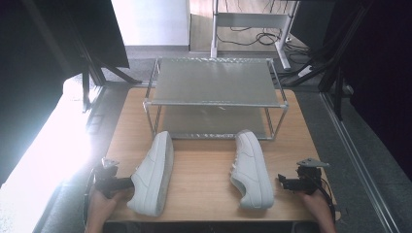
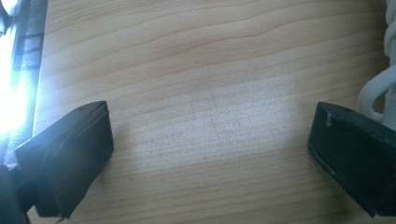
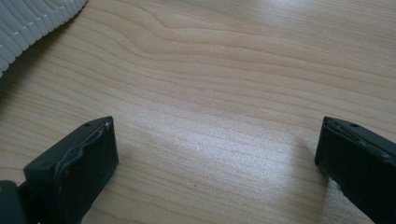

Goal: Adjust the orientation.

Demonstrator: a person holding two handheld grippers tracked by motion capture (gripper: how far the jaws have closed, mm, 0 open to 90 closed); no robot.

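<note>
My left hand-held gripper (image 1: 127,183) sits low at the table's (image 1: 204,165) near edge, jaws wide apart with nothing between them but bare wood. In the left gripper view a white lace (image 2: 376,91) shows just past one jaw, so the left shoe (image 1: 153,173) is right beside it. My right hand-held gripper (image 1: 284,182) is likewise spread wide over bare wood, close to the right shoe (image 1: 251,168); its ribbed sole (image 3: 32,21) edges into the right gripper view. Both shoes lie toe toward the rack (image 1: 214,99), which stands at the far side of the table. I judge the step is the approach to grasp: I'd close each gripper across a shoe's heel collar, square to it, avoiding the loose laces, before lifting toward the rack.
</note>
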